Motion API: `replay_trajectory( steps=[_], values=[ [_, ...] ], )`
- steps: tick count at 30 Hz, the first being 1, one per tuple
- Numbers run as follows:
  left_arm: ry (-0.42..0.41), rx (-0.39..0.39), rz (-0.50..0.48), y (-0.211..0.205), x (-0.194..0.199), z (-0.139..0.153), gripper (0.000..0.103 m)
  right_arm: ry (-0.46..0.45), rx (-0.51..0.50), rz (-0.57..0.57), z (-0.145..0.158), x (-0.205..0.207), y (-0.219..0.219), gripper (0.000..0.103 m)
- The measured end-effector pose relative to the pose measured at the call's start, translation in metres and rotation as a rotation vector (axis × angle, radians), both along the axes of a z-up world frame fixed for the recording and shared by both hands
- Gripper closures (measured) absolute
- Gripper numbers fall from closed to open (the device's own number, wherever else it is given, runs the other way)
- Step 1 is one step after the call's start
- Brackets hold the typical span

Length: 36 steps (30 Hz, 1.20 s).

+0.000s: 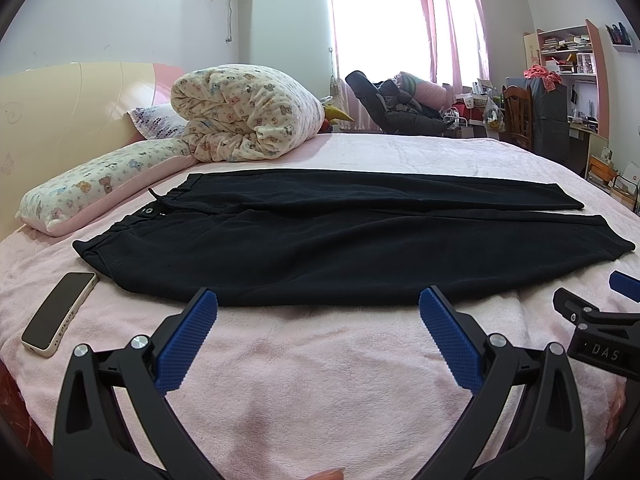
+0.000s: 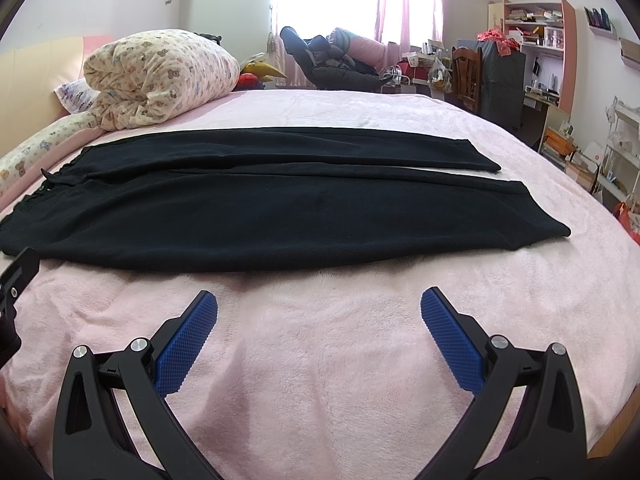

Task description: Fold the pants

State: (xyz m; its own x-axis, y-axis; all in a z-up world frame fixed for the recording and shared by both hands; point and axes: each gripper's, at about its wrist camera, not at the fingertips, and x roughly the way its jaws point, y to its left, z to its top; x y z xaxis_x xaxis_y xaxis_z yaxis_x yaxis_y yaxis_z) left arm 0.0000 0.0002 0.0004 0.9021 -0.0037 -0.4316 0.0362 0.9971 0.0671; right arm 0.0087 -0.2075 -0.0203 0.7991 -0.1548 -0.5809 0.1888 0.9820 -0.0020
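Black pants (image 1: 340, 240) lie flat on the pink bed, waistband to the left, both legs stretched side by side to the right. They also show in the right wrist view (image 2: 224, 216). My left gripper (image 1: 318, 300) is open and empty, just short of the near edge of the pants, near the hip. My right gripper (image 2: 319, 300) is open and empty, above the pink blanket a little short of the near leg. The right gripper also shows at the right edge of the left wrist view (image 1: 596, 312).
A phone (image 1: 60, 314) lies face up on the pink blanket (image 1: 320, 380) left of the waistband. A rolled quilt (image 1: 244, 112) and a long pillow (image 1: 100, 188) lie at the bed's head. A chair (image 2: 466, 76), desk and shelves (image 2: 536, 40) stand beyond the bed's right side.
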Motion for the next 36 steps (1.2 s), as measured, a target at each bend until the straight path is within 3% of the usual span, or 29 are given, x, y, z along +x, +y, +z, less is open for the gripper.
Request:
replay_trajectory(
  steps=[7, 11, 14, 18, 26, 27, 29, 33, 36],
  values=[
    [0.005, 0.011, -0.037, 0.004, 0.006, 0.025, 0.002, 0.05, 0.061, 0.048, 0.019, 0.006, -0.02, 0.001],
    [0.028, -0.02, -0.064, 0.006, 0.024, 0.045, 0.002, 0.072, 0.201, 0.075, 0.044, 0.017, -0.053, 0.001],
    [0.033, -0.021, -0.059, 0.006, 0.041, 0.055, 0.002, 0.116, 0.348, 0.063, 0.059, 0.043, -0.094, 0.001],
    [-0.002, -0.019, -0.04, 0.005, 0.058, 0.063, 0.002, 0.136, 0.445, 0.03, 0.074, 0.078, -0.141, 0.001],
    [0.002, -0.12, -0.057, 0.009, 0.084, 0.039, 0.002, 0.069, 0.625, -0.086, 0.081, 0.164, -0.244, 0.002],
    [0.002, -0.112, -0.055, 0.008, 0.086, 0.036, 0.002, 0.064, 0.653, -0.097, 0.077, 0.176, -0.259, 0.005],
    [0.015, -0.096, -0.062, 0.006, 0.09, 0.031, 0.002, 0.073, 0.694, -0.121, 0.071, 0.198, -0.284, 0.023],
    [0.001, -0.079, -0.09, 0.003, 0.089, 0.027, 0.002, 0.047, 0.75, -0.228, 0.051, 0.233, -0.325, 0.033],
    [0.004, -0.073, -0.112, 0.0, 0.089, 0.024, 0.002, 0.05, 0.686, -0.274, 0.043, 0.257, -0.34, 0.035]
  ],
)
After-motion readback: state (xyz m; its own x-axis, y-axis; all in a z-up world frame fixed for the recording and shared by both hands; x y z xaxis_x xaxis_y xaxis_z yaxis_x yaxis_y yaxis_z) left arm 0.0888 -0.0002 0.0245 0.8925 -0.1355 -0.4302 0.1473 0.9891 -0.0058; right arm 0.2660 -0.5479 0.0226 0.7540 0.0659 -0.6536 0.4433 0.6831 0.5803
